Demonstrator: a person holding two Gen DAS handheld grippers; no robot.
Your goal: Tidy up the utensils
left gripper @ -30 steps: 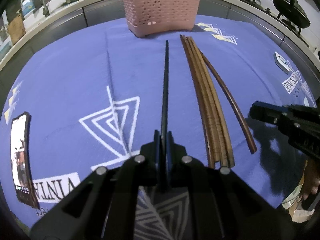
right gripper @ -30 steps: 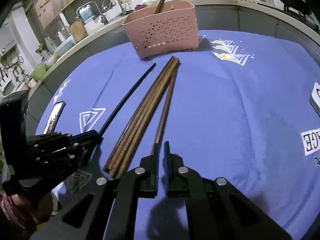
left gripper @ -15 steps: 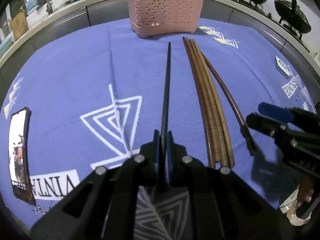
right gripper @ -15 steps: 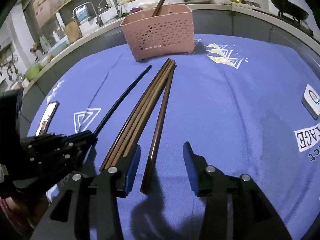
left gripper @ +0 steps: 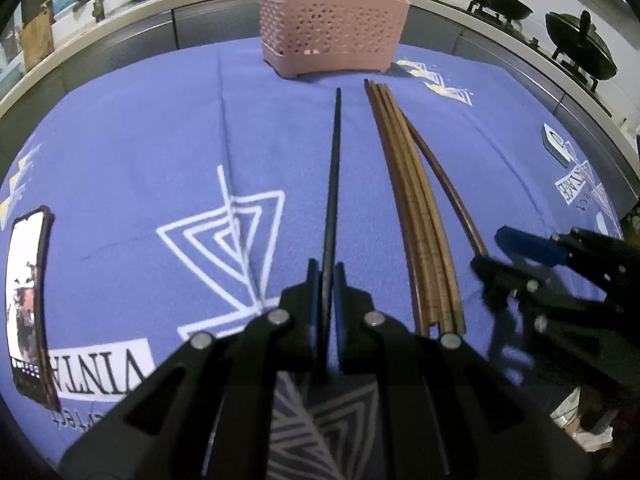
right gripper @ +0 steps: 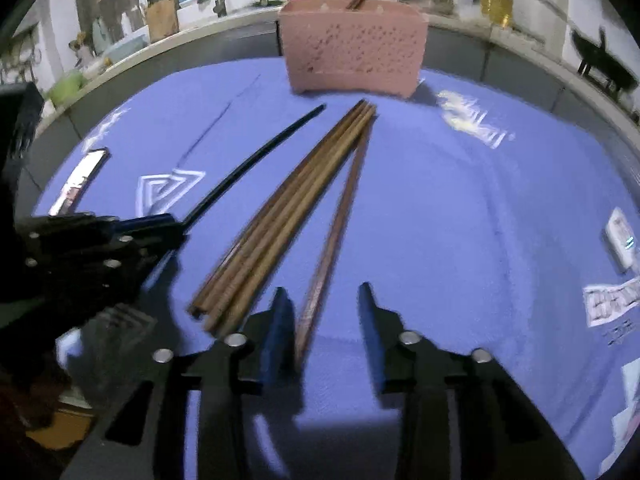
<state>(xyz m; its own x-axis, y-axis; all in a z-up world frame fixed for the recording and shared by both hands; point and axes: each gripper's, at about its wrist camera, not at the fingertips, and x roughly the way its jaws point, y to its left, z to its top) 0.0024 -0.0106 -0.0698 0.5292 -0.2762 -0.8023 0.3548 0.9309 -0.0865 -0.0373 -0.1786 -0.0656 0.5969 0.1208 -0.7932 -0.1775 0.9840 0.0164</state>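
My left gripper (left gripper: 327, 276) is shut on the near end of a black chopstick (left gripper: 333, 184), which points toward the pink basket (left gripper: 332, 36) at the back of the blue cloth. A bundle of brown chopsticks (left gripper: 416, 208) lies to its right, and a single dark brown chopstick (right gripper: 340, 216) lies beside that. My right gripper (right gripper: 324, 300) straddles the single chopstick's near end. Its jaws are closing; the chopstick sits close to the left pad with a gap to the right one. The basket (right gripper: 352, 56) holds a few chopsticks upright.
A phone (left gripper: 26, 304) lies at the cloth's left edge and a small white device (right gripper: 620, 236) at the right. Black woks (left gripper: 496, 0) stand on the stove behind at the right, a sink and taps at the back left.
The right gripper went from shut to open, came down around the single brown chopstick's near end, then narrowed. The left gripper kept its hold on the black chopstick.
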